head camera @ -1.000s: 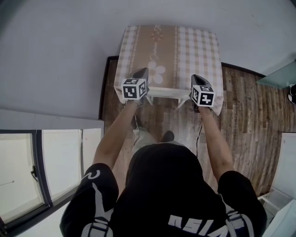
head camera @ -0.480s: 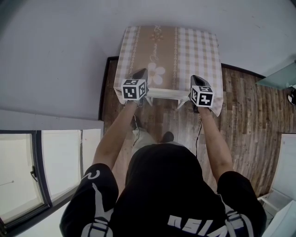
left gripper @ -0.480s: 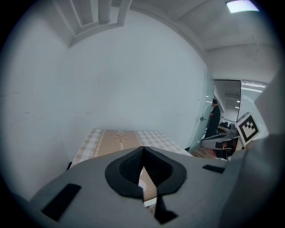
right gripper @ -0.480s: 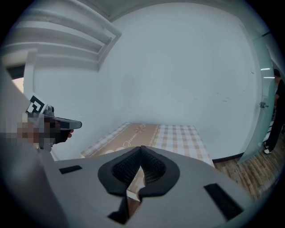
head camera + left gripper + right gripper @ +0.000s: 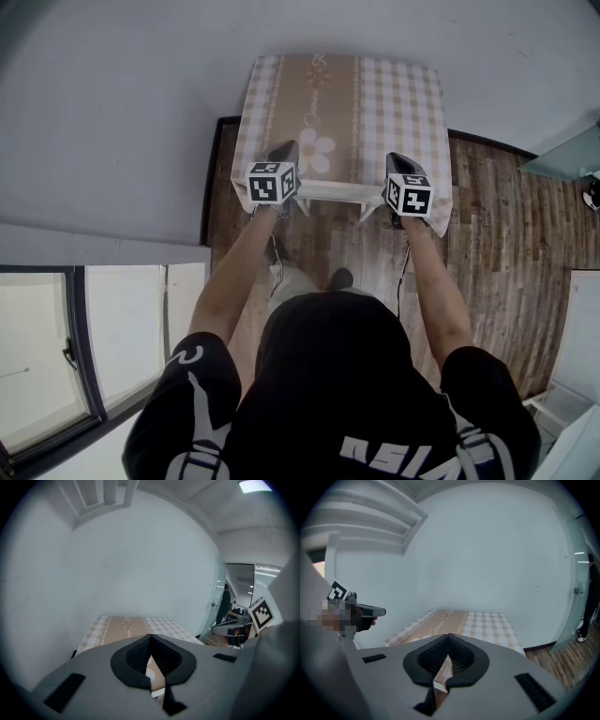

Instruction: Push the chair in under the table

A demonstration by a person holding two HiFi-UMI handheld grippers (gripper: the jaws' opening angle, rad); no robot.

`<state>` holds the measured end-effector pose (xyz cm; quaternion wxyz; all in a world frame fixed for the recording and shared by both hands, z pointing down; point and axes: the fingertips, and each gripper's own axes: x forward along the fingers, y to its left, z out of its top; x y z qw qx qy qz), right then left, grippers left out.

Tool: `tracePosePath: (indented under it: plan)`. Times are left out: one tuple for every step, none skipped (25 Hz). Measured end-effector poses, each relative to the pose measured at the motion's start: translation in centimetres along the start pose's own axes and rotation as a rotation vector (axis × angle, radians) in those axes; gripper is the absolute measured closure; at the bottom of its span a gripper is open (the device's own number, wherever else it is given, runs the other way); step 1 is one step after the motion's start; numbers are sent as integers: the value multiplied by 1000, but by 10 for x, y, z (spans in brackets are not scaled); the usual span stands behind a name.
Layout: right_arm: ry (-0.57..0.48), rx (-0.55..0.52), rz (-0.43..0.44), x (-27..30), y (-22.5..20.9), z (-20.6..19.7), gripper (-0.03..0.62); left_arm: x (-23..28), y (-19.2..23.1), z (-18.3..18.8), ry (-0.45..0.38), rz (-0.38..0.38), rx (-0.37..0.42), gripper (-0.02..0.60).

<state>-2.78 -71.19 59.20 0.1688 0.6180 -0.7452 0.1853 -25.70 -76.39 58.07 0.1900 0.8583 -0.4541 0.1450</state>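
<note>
Beige-and-white checked cloth point(image 5: 394, 94) covers a small table point(image 5: 246, 122) that stands against a pale wall point(image 5: 122, 112) on a wood-plank floor point(image 5: 497, 234). A white chair point(image 5: 330, 190) stands at the table's near edge. Only its top rail shows, just beside the cloth's hem. The left gripper point(image 5: 287, 148) is at the rail's left end and the right gripper point(image 5: 397, 159) at its right end; contact with the rail cannot be made out. Each gripper's jaws are closed tip to tip, with nothing between them.
</note>
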Motion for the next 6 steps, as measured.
tracePosePath:
  plan:
    - [-1, -2, -1, 0, 0, 0, 580, 0, 0, 0, 0, 0, 0, 555]
    - [-3, -3, -1, 1, 0, 1, 580, -1, 0, 0, 0, 0, 1, 556]
    - [-5, -4, -1, 1, 0, 1, 580, -1, 0, 0, 0, 1, 1, 556]
    - [-7, -3, -1, 1, 1, 2, 580, -2, 1, 0, 0, 1, 1, 555]
    - [-8, -3, -1, 2, 1, 3, 580, -3, 2, 0, -1, 2, 1, 556]
    - [-10, -3, -1, 2, 2, 4, 580, -4, 3, 0, -1, 4, 0, 555]
